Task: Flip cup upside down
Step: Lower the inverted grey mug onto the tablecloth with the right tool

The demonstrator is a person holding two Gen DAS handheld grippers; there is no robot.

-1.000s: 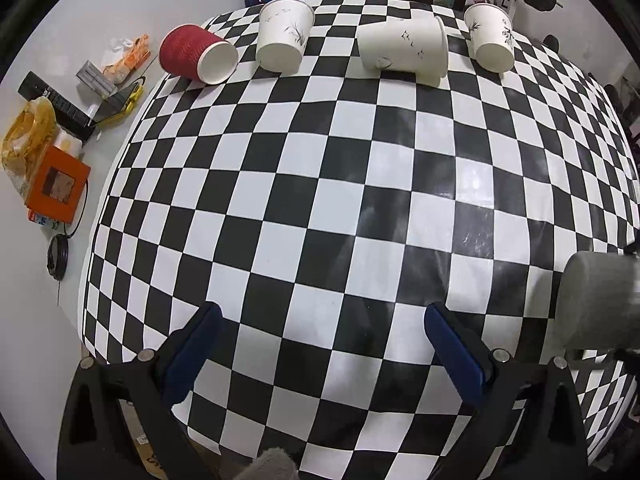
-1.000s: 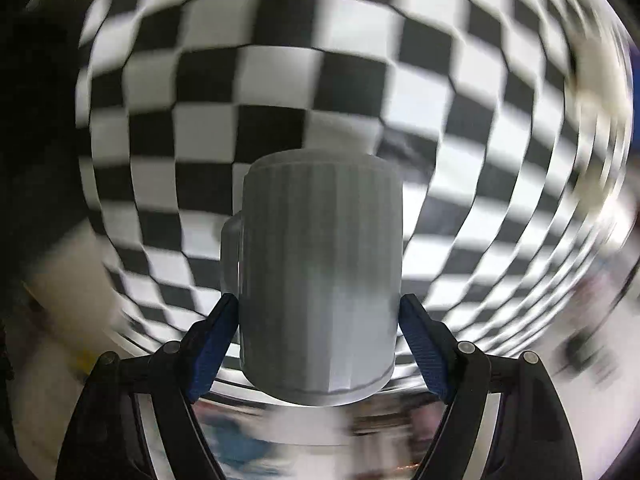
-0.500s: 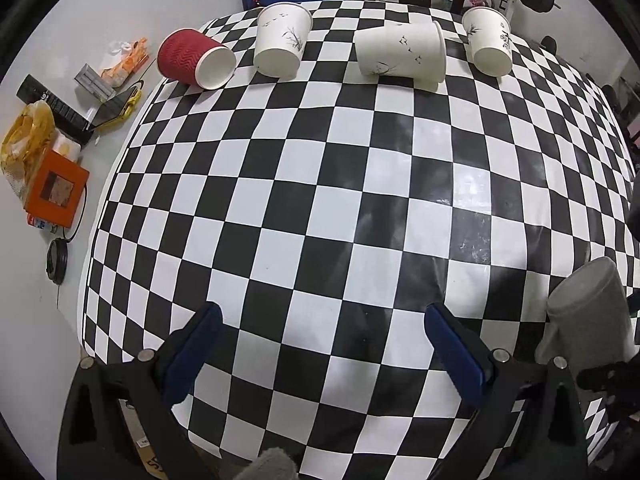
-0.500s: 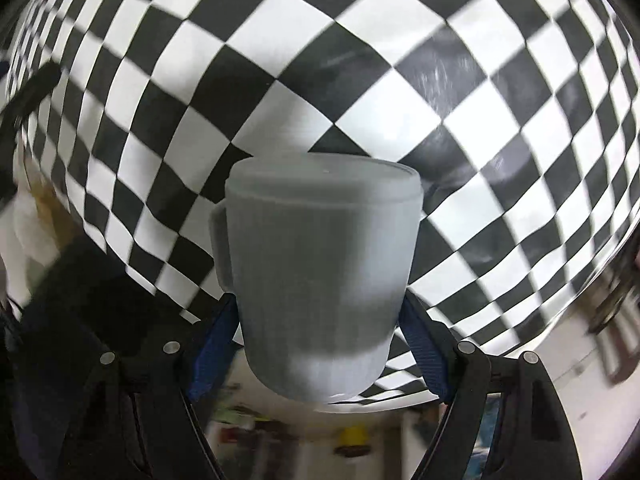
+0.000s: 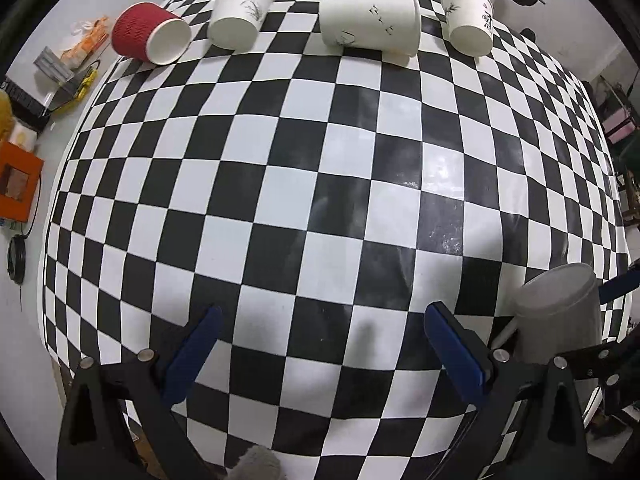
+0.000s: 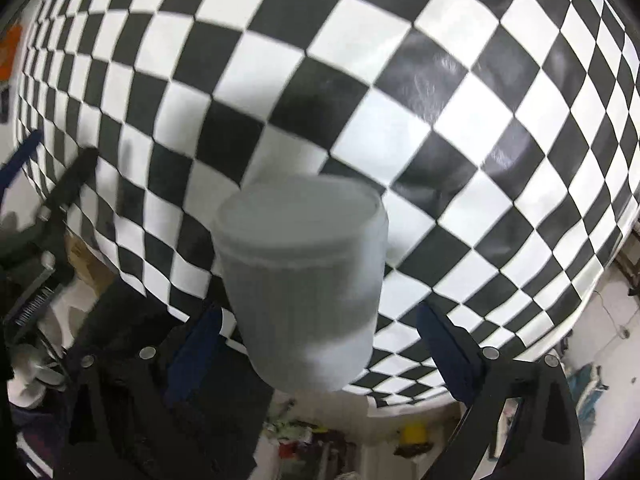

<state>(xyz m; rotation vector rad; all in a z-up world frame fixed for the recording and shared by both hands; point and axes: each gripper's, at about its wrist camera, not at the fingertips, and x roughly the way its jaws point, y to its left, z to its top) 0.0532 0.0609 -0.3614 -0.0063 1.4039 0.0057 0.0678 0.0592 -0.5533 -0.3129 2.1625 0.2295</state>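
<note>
A grey ribbed cup stands upside down, flat base up, on the checkered table near its front edge. My right gripper is open, its blue pads standing apart from both sides of the cup. The cup also shows in the left wrist view at the far right, with a right pad beside it. My left gripper is open and empty over the table's near part.
At the far edge a red paper cup lies on its side, with three white paper cups beside it, the middle one lying down. Left of the table, boxes and an orange box lie on the white floor.
My right gripper has opened and let go of the grey cup, which it held shut before. The cup now stands base up. The left gripper has barely moved.
</note>
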